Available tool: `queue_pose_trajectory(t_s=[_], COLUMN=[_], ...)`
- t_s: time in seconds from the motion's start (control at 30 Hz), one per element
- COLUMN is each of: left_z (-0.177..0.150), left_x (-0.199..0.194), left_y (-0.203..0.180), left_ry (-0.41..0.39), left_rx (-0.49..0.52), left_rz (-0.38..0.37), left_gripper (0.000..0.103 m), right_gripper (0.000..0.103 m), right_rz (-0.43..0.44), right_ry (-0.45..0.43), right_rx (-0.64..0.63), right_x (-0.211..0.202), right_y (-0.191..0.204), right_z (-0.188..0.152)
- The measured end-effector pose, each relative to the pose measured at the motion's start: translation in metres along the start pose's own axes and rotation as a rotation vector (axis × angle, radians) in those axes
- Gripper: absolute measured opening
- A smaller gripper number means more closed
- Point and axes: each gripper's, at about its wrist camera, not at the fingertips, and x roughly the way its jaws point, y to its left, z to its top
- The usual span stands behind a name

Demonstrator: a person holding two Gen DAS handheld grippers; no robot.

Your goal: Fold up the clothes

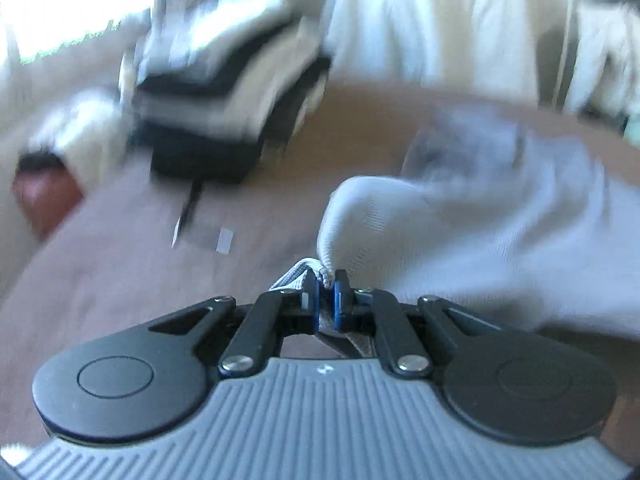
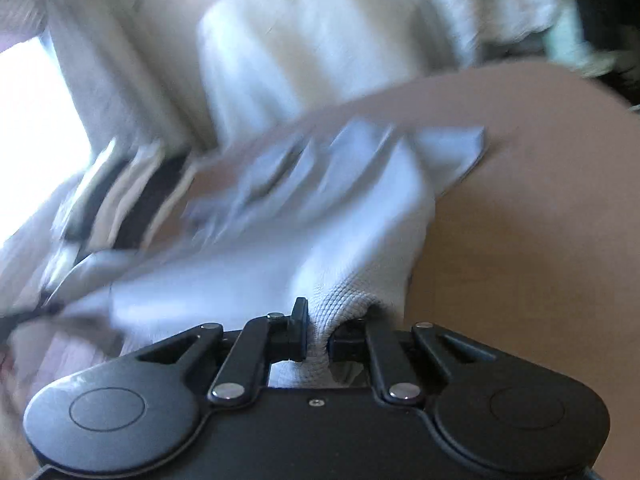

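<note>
Both grippers — left [image 1: 327, 285], right [image 2: 318, 330] — pinching the pale garment [image 1: 460, 232] between fingers, stretched taut for folding.

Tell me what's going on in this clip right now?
A person with a gripper in each hand is handling a pale grey garment over a brown table. The left gripper and right gripper are each shut on an edge of it. A stack of folded clothes sits behind.
</note>
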Motion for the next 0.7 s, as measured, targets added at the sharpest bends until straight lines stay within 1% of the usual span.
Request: queue_pose_trajectory(t_s=[0.07,0.1,0.17,0.2,0.23,0.3,0.33,0.37,0.43,0.5,0.57,0.6,0.67,0.7], left_z=[-0.024,-0.034,-0.044,-0.048,-0.045,-0.041,-0.038,-0.034,-0.021,-0.009,0.005,0.013,0.032,0.041], left_x=[0.027,0.04,0.054,0.058,0.054,0.044,0.038,0.033,0.023,0.014,0.007,0.006,0.012,0.021], left_y=[0.012,0.013,0.012,0.011,0.01,0.009,0.012,0.014,0.019,0.025,0.031,0.031,0.024,0.017], left_ry=[0.157,0.218,0.273,0.291,0.28,0.259,0.248,0.237,0.203,0.168,0.126,0.112,0.109,0.11], left_rx=[-0.03,-0.028,-0.013,-0.004,0.01,0.036,0.038,0.031,0.017,0.003,-0.004,-0.004,0.015,0.032], left_rz=[0.023,0.041,0.066,0.076,0.082,0.091,0.084,0.081,0.091,0.1,0.092,0.083,0.053,0.026], left_gripper=[0.006,0.006,0.007,0.007,0.011,0.014,0.015,0.018,0.018,0.019,0.024,0.026,0.033,0.034], right_gripper=[0.011,0.011,0.011,0.012,0.014,0.016,0.023,0.026,0.04,0.045,0.046,0.046,0.046,0.047], right_rz=[-0.028,-0.06,-0.13,-0.145,-0.143,-0.127,-0.127,-0.135,-0.155,-0.164,-0.164,-0.158,-0.152,-0.161], right_ry=[0.155,0.216,0.309,0.325,0.313,0.296,0.281,0.259,0.194,0.103,0.019,0.002,-0.013,-0.016], right_rx=[-0.015,-0.029,-0.071,-0.086,-0.097,-0.099,-0.099,-0.102,-0.099,-0.076,-0.04,-0.018,0.003,-0.001], right_x=[0.018,0.027,0.043,0.046,0.045,0.038,0.031,0.02,-0.001,-0.02,-0.033,-0.031,-0.022,-0.012], right_y=[0.002,0.003,0.007,0.009,0.01,0.007,0.004,-0.001,-0.012,-0.029,-0.047,-0.056,-0.073,-0.079], right_z=[-0.023,-0.035,-0.054,-0.058,-0.058,-0.047,-0.041,-0.035,-0.02,-0.003,0.018,0.03,0.054,0.066])
